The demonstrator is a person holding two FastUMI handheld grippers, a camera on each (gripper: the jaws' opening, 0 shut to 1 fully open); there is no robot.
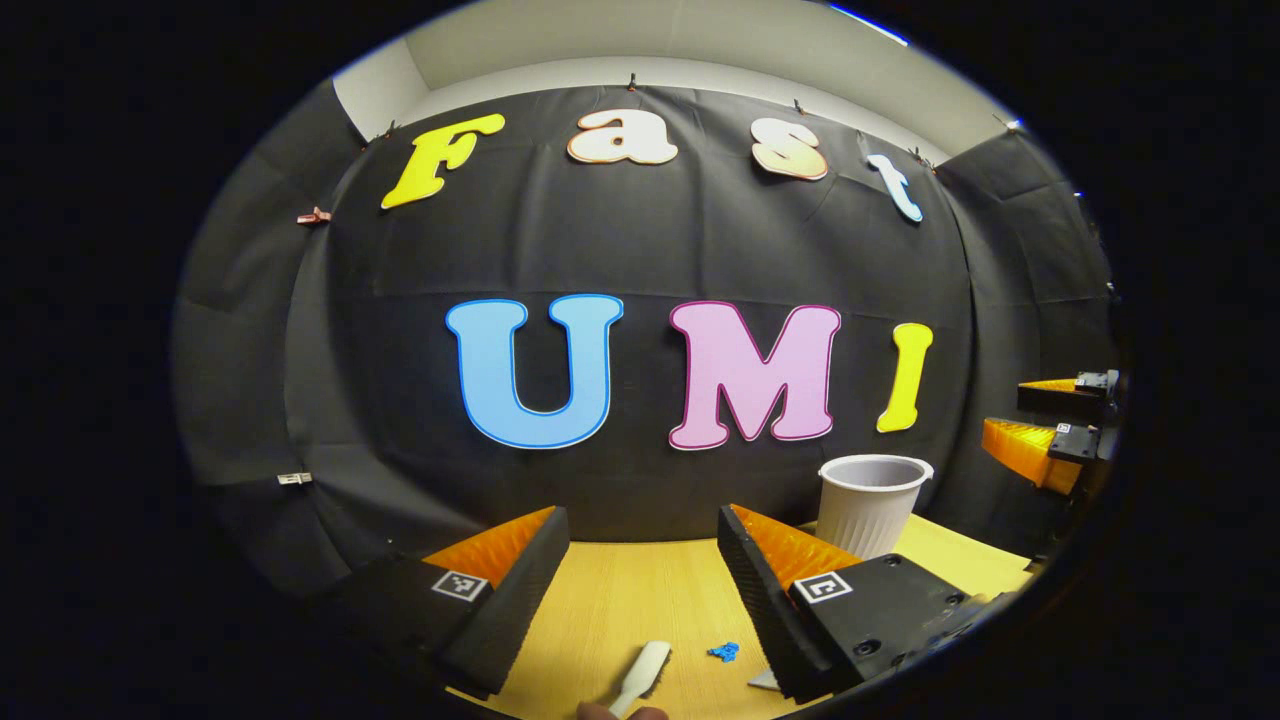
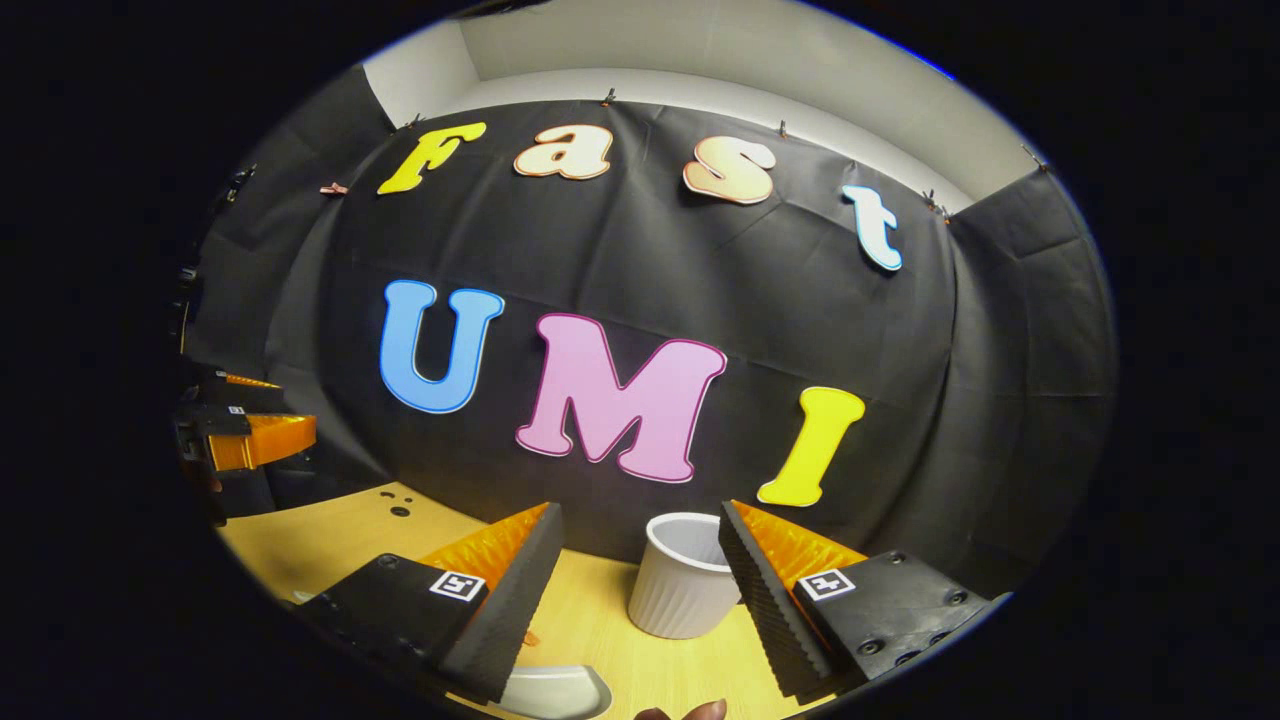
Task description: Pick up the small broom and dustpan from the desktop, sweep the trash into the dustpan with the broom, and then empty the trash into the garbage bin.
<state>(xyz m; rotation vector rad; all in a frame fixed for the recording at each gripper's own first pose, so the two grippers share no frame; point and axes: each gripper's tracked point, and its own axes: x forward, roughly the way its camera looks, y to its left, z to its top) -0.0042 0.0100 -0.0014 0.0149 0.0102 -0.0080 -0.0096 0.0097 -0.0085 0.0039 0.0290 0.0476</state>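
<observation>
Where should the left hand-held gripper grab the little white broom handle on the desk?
Probably on the white handle, coming down from above. It lies flat on the wooden desk, slim enough to fit between the open left hand-held gripper, fingers astride its narrow width. Its brush end is hidden.

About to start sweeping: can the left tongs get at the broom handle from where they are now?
Probably yes. The left tongs are open, and the white broom handle lies on the wooden desktop just below the gap between the fingers. Nothing lies across it; the blue trash sits apart, to its right.
</observation>
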